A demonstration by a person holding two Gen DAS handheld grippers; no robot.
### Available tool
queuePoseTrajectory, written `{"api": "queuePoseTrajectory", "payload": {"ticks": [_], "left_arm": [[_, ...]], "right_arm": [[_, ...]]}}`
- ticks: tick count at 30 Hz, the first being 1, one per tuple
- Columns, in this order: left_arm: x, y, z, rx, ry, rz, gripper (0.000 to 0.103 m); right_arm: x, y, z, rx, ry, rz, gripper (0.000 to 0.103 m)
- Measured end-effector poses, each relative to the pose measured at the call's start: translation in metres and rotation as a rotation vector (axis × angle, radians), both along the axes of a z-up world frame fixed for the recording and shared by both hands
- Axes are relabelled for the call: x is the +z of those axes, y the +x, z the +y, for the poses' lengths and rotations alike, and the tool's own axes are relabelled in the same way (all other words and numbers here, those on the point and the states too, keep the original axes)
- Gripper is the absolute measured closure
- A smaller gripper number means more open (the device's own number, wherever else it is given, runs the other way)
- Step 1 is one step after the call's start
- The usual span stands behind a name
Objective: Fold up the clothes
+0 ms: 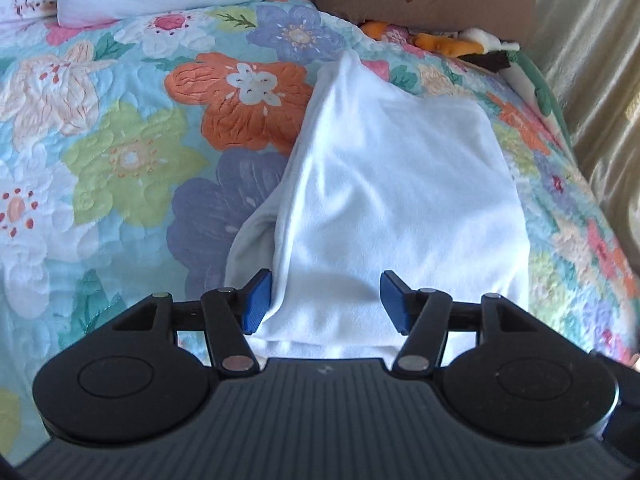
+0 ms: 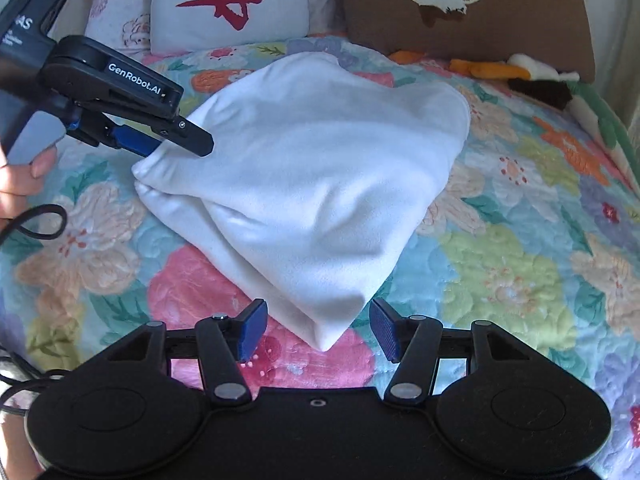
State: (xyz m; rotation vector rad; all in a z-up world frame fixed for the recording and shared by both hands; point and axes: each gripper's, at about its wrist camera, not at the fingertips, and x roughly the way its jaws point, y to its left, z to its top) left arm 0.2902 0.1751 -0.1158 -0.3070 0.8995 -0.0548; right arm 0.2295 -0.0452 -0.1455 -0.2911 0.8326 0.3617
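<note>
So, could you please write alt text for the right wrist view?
A folded white garment lies on a floral quilt, its near corner between the open right gripper pads. The left gripper is at its far-left edge; pillows line the back.

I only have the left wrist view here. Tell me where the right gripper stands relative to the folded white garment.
Observer: The right gripper is open, with the near corner of the folded white garment between its blue pads, not pressed.
Operator: Report how my left gripper looks from that side.
Observer: The left gripper sits at the garment's far left edge, one finger lying over the cloth.
Operator: Name whatever I cannot see left of it.
Observer: A hand holds its grip, and a black cable loops beneath onto the floral quilt.
</note>
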Motion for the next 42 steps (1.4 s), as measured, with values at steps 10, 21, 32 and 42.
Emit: {"api": "queuePoseTrajectory", "payload": {"ticks": [10, 21, 32, 42], "left_arm": [[-0.011, 0.001, -0.001, 0.151, 0.063, -0.023, 0.072], [-0.037, 0.014, -0.006, 0.175, 0.237, 0.140, 0.102], [0.030, -0.035, -0.011, 0.053, -0.002, 0.005, 0.077], [-0.013, -0.010, -0.048, -0.014, 0.144, 0.123, 0.084]], "right_arm": [[0.000, -0.003, 0.002, -0.007, -0.058, -0.222, 0.095], [0.001, -0.009, -0.031, -0.037, -0.182, -0.242, 0.099], [-0.006, -0.041, -0.044, 0.030, -0.093, -0.251, 0.087], [-0.005, -0.012, -0.039, -0.030, -0.094, -0.251, 0.101]]}}
